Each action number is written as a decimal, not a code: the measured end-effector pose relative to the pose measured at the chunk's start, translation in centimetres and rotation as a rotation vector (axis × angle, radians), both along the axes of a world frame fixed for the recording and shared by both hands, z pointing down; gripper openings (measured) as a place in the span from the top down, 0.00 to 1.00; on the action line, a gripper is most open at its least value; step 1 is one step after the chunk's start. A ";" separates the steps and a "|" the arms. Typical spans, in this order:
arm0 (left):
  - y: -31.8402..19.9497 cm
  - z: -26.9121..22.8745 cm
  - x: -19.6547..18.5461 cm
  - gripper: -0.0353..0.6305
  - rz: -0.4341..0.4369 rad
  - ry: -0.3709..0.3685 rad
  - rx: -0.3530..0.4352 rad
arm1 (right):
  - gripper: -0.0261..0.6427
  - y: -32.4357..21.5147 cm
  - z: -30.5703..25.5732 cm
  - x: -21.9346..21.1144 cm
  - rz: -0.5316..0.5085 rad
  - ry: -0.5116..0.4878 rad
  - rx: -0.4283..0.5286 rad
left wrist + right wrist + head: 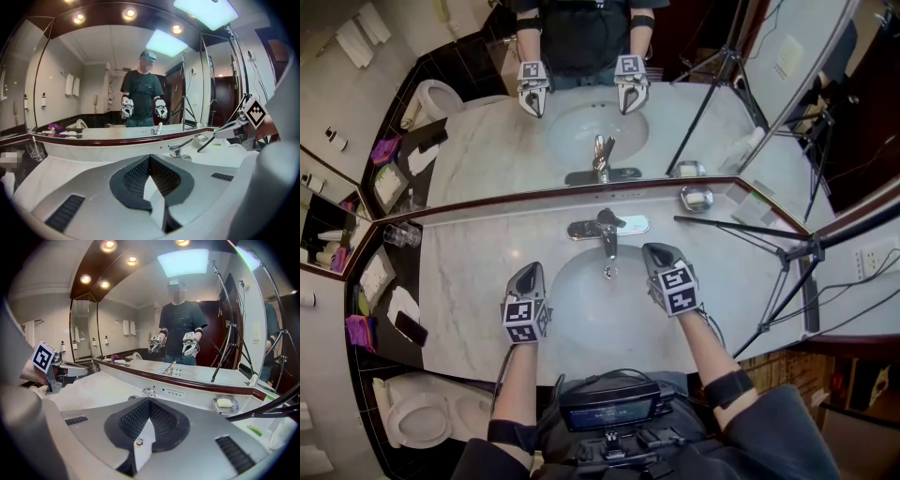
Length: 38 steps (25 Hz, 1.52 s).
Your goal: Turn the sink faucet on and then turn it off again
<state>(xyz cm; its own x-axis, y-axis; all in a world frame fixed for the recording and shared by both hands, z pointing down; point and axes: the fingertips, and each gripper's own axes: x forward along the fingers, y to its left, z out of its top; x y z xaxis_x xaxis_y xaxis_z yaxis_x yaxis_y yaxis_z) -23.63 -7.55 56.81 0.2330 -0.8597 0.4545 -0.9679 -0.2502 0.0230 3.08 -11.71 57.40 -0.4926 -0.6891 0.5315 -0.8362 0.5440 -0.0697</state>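
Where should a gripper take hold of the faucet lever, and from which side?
Grip the lever near its free end, coming from the basin side, with the jaws straddling its slim bar. It juts out above the spout, so the tip likely gives the most leverage. The right gripper, shut now, sits nearest.

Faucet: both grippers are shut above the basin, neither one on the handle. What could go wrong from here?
1. The right gripper is nearest the faucet. With its jaws shut it can only nudge the polished handle, and it may slip off.
2. A tripod leg reaches across the counter close to that gripper, so a sideways swing could knock it.
3. The left gripper, also shut, hangs at the edge of the sink and might bump the rim.
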 end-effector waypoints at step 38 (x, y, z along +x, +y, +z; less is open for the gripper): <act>-9.6 6.0 21.3 0.66 0.791 -0.562 0.033 | 0.93 -0.7 2.9 5.9 0.113 0.003 -0.040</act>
